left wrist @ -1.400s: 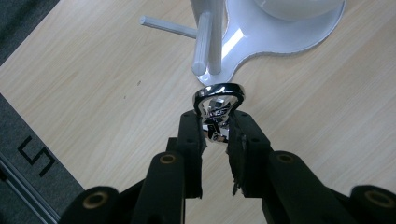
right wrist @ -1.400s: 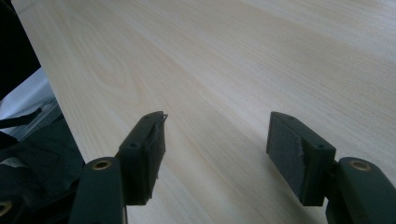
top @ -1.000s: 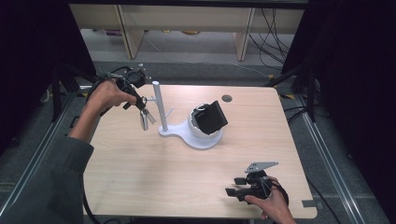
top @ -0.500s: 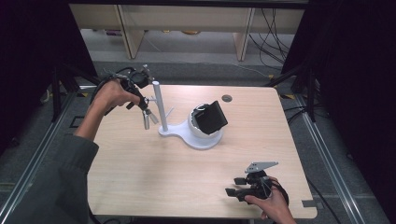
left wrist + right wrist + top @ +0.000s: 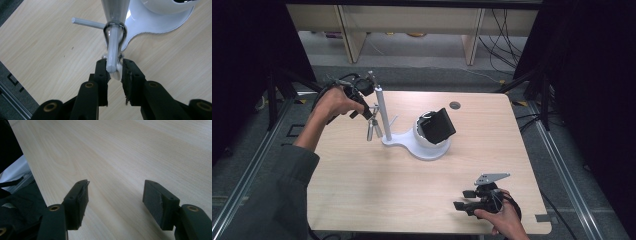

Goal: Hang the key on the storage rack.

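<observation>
A white stand [image 5: 404, 142] with an upright pole [image 5: 383, 112] stands mid-table. A thin white peg [image 5: 113, 47] sticks out from the pole. A metal ring [image 5: 107, 30] is looped round that peg, and a small white piece [image 5: 117, 74] attached to it sits between the jaws. My left gripper [image 5: 371, 112] [image 5: 115, 70] is shut on that piece at the peg's tip, with silver metal parts [image 5: 373, 129] hanging below. My right gripper [image 5: 462, 199] [image 5: 116, 192] rests open near the table's front right, nothing between its jaws.
The stand's base carries a white dome [image 5: 424, 145] with a black block [image 5: 438, 125] tilted on top. A dark round hole [image 5: 455, 105] marks the wooden table [image 5: 377, 190] at the back. Dark frames and cables surround the table.
My left gripper with the hanging metal parts has edged right, closer to the pole. The right gripper has kept still.
</observation>
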The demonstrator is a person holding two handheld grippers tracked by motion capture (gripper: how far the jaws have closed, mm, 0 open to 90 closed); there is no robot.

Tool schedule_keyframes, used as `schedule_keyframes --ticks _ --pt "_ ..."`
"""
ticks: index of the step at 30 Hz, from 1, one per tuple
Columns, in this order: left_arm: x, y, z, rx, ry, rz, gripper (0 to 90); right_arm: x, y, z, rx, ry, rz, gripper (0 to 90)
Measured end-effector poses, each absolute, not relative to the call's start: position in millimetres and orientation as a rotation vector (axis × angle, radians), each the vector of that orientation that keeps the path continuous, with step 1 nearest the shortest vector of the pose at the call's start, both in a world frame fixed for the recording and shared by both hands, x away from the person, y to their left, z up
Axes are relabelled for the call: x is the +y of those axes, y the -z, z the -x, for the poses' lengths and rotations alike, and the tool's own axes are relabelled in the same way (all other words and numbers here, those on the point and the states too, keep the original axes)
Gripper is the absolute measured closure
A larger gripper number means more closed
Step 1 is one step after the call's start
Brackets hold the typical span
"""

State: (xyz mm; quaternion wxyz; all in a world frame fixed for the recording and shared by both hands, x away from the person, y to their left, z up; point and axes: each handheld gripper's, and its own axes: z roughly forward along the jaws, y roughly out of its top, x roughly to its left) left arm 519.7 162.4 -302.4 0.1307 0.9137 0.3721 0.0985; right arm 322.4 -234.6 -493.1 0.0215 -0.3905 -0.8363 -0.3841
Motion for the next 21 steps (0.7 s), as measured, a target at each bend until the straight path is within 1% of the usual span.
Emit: schedule_keyframes --ticks 4,21 --pt "163 302 -518 1.077 -0.283 -2.668 73.0 -234 493 -322 -2.591 1.189 1.211 38.0" --pt "176 294 -503 1.071 -0.299 -2.625 68.1 -235 493 -322 -2.595 1.201 1.214 37.8"
